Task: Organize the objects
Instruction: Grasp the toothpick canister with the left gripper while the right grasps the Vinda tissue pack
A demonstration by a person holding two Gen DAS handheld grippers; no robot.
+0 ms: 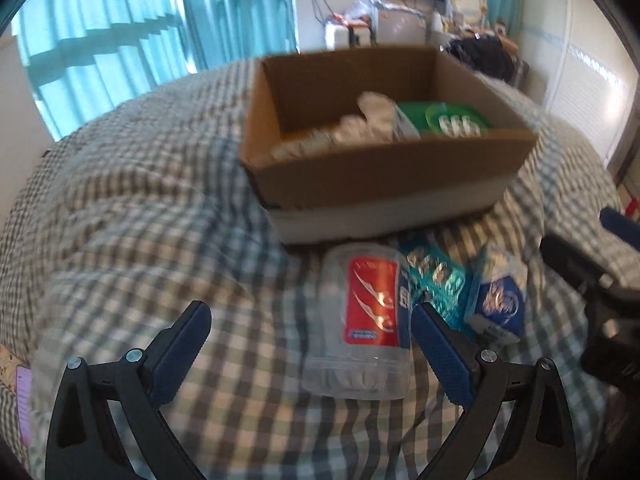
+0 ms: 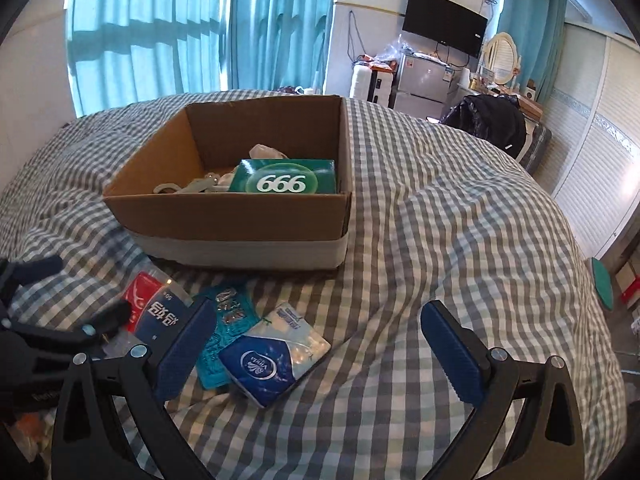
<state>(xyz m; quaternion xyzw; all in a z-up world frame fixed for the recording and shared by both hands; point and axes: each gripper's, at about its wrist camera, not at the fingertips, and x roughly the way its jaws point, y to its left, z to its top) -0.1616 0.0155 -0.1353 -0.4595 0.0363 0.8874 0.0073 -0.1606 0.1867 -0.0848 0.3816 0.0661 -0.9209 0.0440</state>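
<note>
A clear plastic bottle [image 1: 370, 320] with a red label lies on the checked bed cover, between the fingers of my open left gripper [image 1: 312, 316], nearer the right finger. It also shows in the right wrist view [image 2: 154, 308]. Beside it lie a teal packet [image 1: 436, 276] [image 2: 226, 332] and a blue tissue pack [image 1: 500, 300] [image 2: 276, 356]. My right gripper [image 2: 316, 320] is open and empty just right of the tissue pack. A cardboard box [image 1: 380, 172] [image 2: 240, 220] behind them holds a green "666" box [image 2: 284, 178] and white items.
The checked bed cover [image 2: 440, 220] spreads all around the box. Teal curtains [image 2: 160, 32] hang behind. A fridge [image 2: 420, 84], TV, mirror and dark clothes stand at the far right. The left gripper's frame shows at the lower left of the right wrist view [image 2: 36, 332].
</note>
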